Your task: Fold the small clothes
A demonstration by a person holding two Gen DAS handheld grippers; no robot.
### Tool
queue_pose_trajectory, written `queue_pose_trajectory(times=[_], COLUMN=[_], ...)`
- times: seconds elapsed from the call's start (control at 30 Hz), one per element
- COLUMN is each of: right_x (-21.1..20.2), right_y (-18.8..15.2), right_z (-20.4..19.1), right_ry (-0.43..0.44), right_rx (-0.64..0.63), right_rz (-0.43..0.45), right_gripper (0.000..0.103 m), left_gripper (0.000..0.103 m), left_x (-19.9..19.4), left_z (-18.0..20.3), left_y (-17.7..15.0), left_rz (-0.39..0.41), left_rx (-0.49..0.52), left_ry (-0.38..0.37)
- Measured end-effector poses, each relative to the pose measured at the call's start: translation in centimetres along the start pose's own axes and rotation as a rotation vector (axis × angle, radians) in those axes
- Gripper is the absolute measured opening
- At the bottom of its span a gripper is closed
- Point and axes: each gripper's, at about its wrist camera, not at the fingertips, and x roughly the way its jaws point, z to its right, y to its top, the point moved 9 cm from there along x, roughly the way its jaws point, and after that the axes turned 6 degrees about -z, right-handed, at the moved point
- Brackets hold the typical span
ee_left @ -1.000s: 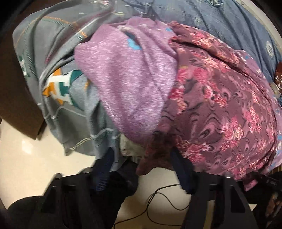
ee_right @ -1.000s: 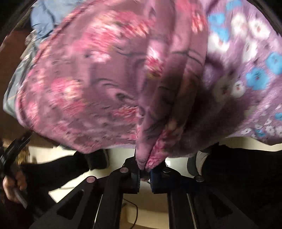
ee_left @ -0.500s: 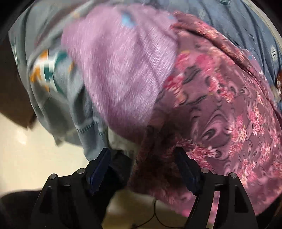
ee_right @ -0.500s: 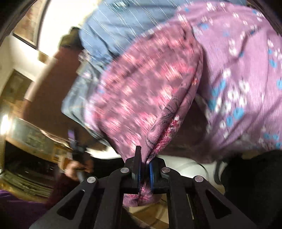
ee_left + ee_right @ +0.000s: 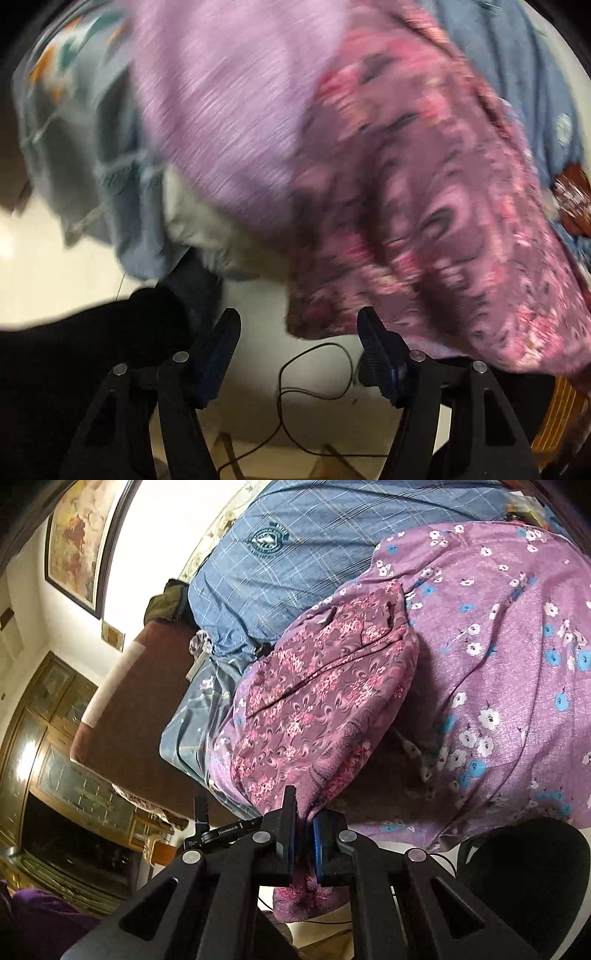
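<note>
the right gripper [image 5: 303, 843] was clamped on the hem of the dark floral garment [image 5: 317, 701], which lay on a lilac flowered cloth [image 5: 509, 664] over the bed; the pinched edge was hidden between the pads. the left gripper [image 5: 299, 332] gaped wide, holding nothing, just below the garment's blurred corner, perhaps not touching it.

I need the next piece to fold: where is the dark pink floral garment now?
In the right wrist view, centre: the dark pink floral garment lies on the lilac flowered cloth, its near edge pinched in the right claw.
</note>
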Motion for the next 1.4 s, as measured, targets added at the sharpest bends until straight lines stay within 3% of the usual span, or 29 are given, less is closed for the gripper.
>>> queue_pose_trajectory(times=[0.1,0.3,0.43,0.5,0.57,0.67,0.83,0.9,1.0,1.03,1.07,1.1,1.23,1.3,1.4], right_x=[0.4,1.5,1.9,2.0,2.0,1.7,0.7,0.1,-0.6,-0.8,-1.0,-1.2,-1.3,-1.0,-0.5], right_y=[0.1,-0.1,-0.4,-0.6,-0.6,-0.7,-0.7,-0.5,-0.2,0.0,0.0,0.1,0.4,0.5,0.2], right_z=[0.0,0.1,0.3,0.5,0.5,0.3,0.0,-0.3,-1.0,-1.3,-1.5,-1.9,-2.7,-2.7,-2.7], right_ry=[-0.002,0.005,0.007,0.008,0.004,-0.006,-0.012,-0.006,0.008,0.012,0.014,0.018,0.019,0.022,0.024], right_rx=[0.003,0.004,0.005,0.011,0.01,0.0,-0.006,-0.011,-0.021,-0.027,-0.032,-0.042,-0.063,-0.058,-0.058], right_rz=[-0.008,-0.033,-0.039,-0.039,-0.039,-0.033,-0.017,-0.01,0.008,0.013,0.016,0.02,0.023,0.018,0.009], right_gripper=[0.006,0.006,0.006,0.006,0.006,0.006,0.006,0.006,0.006,0.006,0.006,0.006,0.006,0.006,0.006], left_gripper=[0.068,0.068,0.066,0.053,0.015,0.002,0.0,0.0,0.017,0.033,0.057,0.066,0.069,0.069,0.069], left_x=[1.1,4.6,5.3,5.7,6.3,6.3,3.6,2.8,3.8,4.2,4.6,5.1,6.8,8.1,10.5], left_z=[-1.4,-2.2,-0.7,0.2,1.0,1.1,1.9,2.0,0.5,0.0,-0.3,-0.7,-1.0,-0.9,0.3], left_y=[-0.4,0.0,1.5,1.8,1.6,1.5,1.0,0.5,0.0,-0.4,-0.6,-0.7,0.0,0.5,0.9], left_rz=[0.037,0.001,0.047,0.063,0.051,0.066,0.133,0.148,0.101,0.071,0.053,0.038,0.034,0.053,0.008], left_rx=[-0.081,-0.158,-0.081,-0.014,0.027,0.038,0.057,0.087,0.018,-0.022,-0.053,-0.078,-0.124,-0.101,-0.042], left_ry=[0.061,0.082,0.104,0.116,0.083,0.049,-0.087,-0.058,-0.041,-0.05,-0.05,-0.041,-0.041,-0.019,0.026])
